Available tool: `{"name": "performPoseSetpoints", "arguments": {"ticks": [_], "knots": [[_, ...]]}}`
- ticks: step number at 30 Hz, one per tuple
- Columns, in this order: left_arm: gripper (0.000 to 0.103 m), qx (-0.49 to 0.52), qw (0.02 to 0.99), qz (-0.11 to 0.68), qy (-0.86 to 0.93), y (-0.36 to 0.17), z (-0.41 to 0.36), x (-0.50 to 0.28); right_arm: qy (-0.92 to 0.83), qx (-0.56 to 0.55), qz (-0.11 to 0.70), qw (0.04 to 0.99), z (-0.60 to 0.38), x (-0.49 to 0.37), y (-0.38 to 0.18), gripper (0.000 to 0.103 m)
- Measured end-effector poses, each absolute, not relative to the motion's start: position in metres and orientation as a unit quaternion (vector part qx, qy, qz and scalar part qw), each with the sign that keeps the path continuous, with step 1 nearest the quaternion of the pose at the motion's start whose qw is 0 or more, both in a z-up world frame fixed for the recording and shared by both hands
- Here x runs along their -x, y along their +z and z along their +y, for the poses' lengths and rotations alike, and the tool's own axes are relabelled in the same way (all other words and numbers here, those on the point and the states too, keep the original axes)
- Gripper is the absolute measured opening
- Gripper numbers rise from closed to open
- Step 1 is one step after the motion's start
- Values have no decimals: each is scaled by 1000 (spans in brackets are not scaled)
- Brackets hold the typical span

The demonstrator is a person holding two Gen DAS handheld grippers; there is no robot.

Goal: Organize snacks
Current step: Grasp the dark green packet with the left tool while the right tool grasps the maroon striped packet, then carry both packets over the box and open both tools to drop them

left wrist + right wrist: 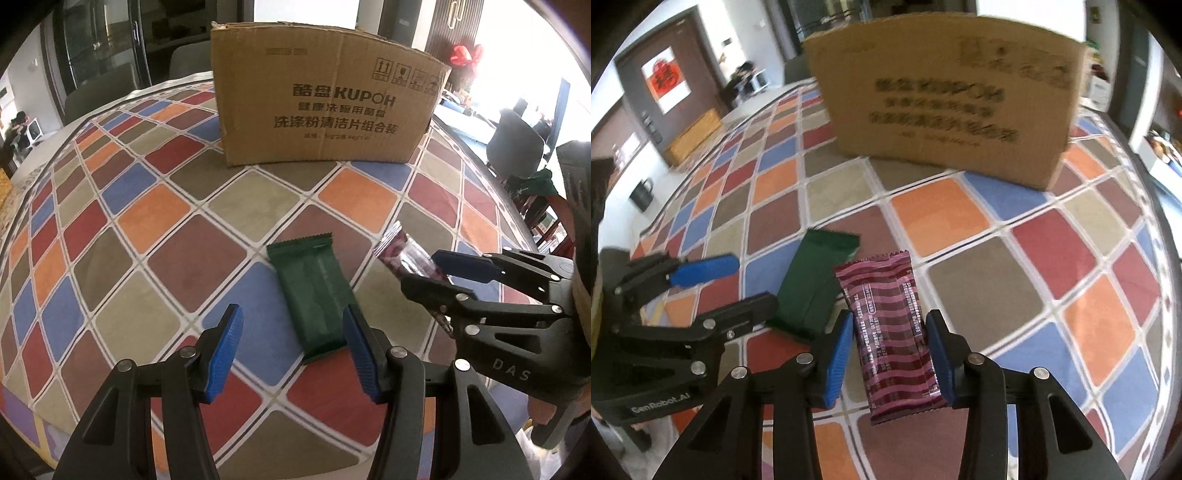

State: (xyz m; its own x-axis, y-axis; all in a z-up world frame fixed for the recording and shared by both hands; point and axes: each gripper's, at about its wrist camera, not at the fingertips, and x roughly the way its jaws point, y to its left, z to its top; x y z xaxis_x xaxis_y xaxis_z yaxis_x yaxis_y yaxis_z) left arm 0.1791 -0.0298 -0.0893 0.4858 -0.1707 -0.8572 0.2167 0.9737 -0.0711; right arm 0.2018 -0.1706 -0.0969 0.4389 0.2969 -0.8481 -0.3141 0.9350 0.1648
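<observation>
A maroon striped snack pack [886, 325] sits between the blue pads of my right gripper [890, 325], which is shut on its sides. In the left wrist view the same pack [399, 254] sticks out of the right gripper [424, 271], tilted up off the cloth. A dark green snack pack [314, 295] lies flat on the table, its near end by the right finger of my open left gripper [291, 325]. From the right wrist the green pack [812, 284] lies just left of the maroon one, with the left gripper [753, 280] beside it.
A closed-looking brown cardboard box [325, 99] with printed text stands at the far side of the table; its top is not visible. The table [147, 221] wears a chequered multicolour cloth. Dark chairs [517, 144] stand beyond the right edge.
</observation>
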Motion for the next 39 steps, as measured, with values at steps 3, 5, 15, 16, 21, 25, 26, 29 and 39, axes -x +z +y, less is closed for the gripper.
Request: {"name": "performPoseSetpoints", "arguments": {"ticks": [3, 5, 15, 16, 21, 25, 26, 29, 39], "knots": [[56, -21, 858, 499, -120, -91, -37, -184, 164, -8, 494, 854, -179, -201, -93, 41], [56, -20, 856, 501, -123, -92, -42, -187, 157, -16, 493, 856, -184, -202, -92, 41], [57, -53, 856, 505, -96, -107, -61, -200, 121, -39, 472, 873, -204, -201, -88, 41], [57, -57, 857, 504, -93, -108, -63, -200, 121, -40, 471, 873, -205, -200, -88, 41], [56, -65, 855, 507, -87, -114, -66, -201, 118, -46, 471, 873, -206, -200, -90, 41], [48, -57, 856, 507, -91, -115, -64, -201, 117, -52, 471, 873, -207, -200, -91, 41], [47, -54, 856, 506, -93, -115, -63, -201, 117, -53, 471, 873, -207, -199, -91, 41], [45, -50, 857, 504, -97, -114, -61, -200, 119, -53, 472, 872, -205, -199, -91, 41], [44, -30, 869, 484, -101, -96, -52, -195, 120, -56, 471, 872, -202, -199, -90, 41]]}}
